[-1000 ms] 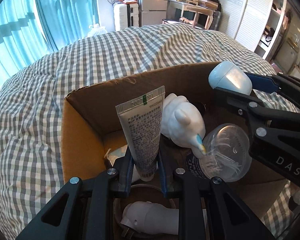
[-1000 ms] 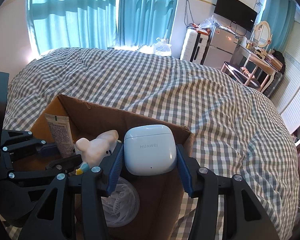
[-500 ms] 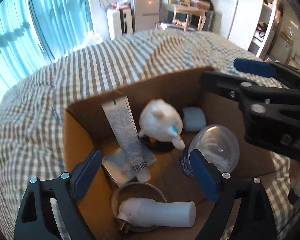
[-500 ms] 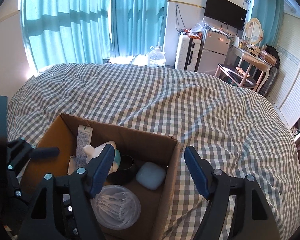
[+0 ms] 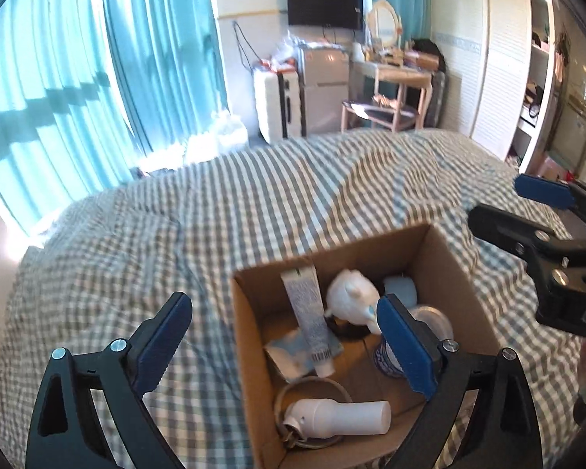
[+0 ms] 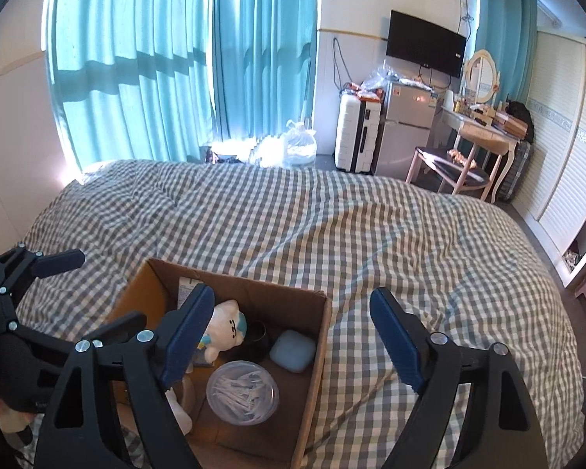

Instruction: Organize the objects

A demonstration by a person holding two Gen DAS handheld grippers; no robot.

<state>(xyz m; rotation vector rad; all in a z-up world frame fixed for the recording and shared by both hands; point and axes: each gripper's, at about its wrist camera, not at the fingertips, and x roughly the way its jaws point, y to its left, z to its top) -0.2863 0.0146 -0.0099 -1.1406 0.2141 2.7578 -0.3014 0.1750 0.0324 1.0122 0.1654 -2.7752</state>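
Bedroom, daylight strong through teal curtains [image 6: 168, 62] across the window wall ahead of me. Grey-and-white checked bedspread [image 6: 332, 226] fills the foreground. Beyond it: white suitcase [image 6: 356, 133], small silver fridge [image 6: 406, 125], black TV [image 6: 426, 43] mounted on a white wall. Wooden dressing table [image 6: 484, 136] with oval mirror [image 6: 481, 75], chair in front of it. White louvred wardrobe doors [image 5: 484, 54] to my right.
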